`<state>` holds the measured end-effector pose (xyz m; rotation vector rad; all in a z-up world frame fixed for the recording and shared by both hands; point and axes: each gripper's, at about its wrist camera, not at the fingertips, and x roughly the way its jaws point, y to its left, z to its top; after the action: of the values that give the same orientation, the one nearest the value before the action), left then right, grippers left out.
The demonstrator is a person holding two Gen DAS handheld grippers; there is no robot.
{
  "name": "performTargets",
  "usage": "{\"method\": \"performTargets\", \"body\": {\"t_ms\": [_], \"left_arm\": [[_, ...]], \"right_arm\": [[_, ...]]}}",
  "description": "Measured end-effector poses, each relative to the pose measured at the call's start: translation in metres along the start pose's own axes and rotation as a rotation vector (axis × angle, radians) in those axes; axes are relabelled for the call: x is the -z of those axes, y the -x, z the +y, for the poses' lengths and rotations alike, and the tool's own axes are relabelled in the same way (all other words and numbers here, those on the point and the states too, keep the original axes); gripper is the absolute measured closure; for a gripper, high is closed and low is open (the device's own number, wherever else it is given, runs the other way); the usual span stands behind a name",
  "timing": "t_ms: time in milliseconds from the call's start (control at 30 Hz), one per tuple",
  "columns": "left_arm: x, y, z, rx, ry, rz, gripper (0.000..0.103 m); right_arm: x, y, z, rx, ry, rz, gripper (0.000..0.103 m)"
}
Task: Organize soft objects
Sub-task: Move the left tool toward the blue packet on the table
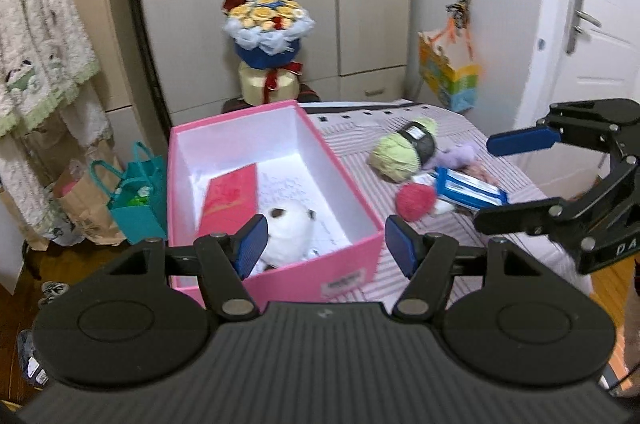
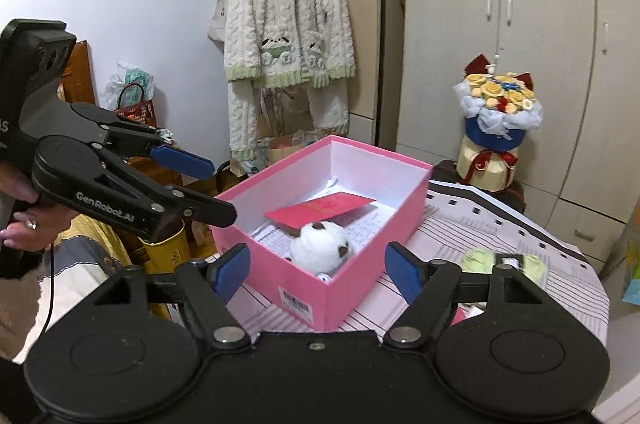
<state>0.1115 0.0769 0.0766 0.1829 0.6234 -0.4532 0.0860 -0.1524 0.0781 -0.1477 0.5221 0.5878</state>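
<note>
Both claws, left gripper (image 1: pixel 322 246) and right gripper (image 2: pixel 318 272), are open and empty, so swing the right one over to the green yarn (image 1: pixel 394 158) beside the pink box (image 1: pixel 352 256), squeeze mid-ball, probably gently, then drop it by the white plush (image 1: pixel 286 234).

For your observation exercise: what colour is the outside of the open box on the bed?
Pink outside, white inside: the box. The left wrist view shows it best.

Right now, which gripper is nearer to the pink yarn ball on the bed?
Right. The right gripper hangs open just beside the pink yarn ball; the left gripper, also open, sits back by the pink box.
</note>
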Motion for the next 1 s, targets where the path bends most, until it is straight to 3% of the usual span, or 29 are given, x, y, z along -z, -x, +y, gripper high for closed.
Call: {"method": "performTargets", "body": {"t_ms": [67,167,533,833,1000], "left_arm": [[0.002,0.000,-0.008,0.023,-0.012,0.008,0.039],[0.006,-0.005,-0.023,0.062,-0.031,0.007,0.028],[0.013,-0.063,-0.080,0.246,-0.079,0.050,0.028],[0.016,-0.113,-0.113,0.213,-0.116,0.008,0.028],[0.015,-0.147,-0.116,0.239,-0.065,0.018,0.031]], "right_arm": [[0.010,0.012,-0.006,0.016,-0.011,-0.011,0.019],[0.030,0.025,-0.014,0.051,-0.027,-0.019,0.018],[0.102,0.033,-0.061,0.145,-0.149,0.055,0.015],[0.125,0.017,-0.123,0.184,-0.234,0.002,0.015],[0.137,-0.006,-0.152,0.158,-0.265,0.017,0.016]]}}
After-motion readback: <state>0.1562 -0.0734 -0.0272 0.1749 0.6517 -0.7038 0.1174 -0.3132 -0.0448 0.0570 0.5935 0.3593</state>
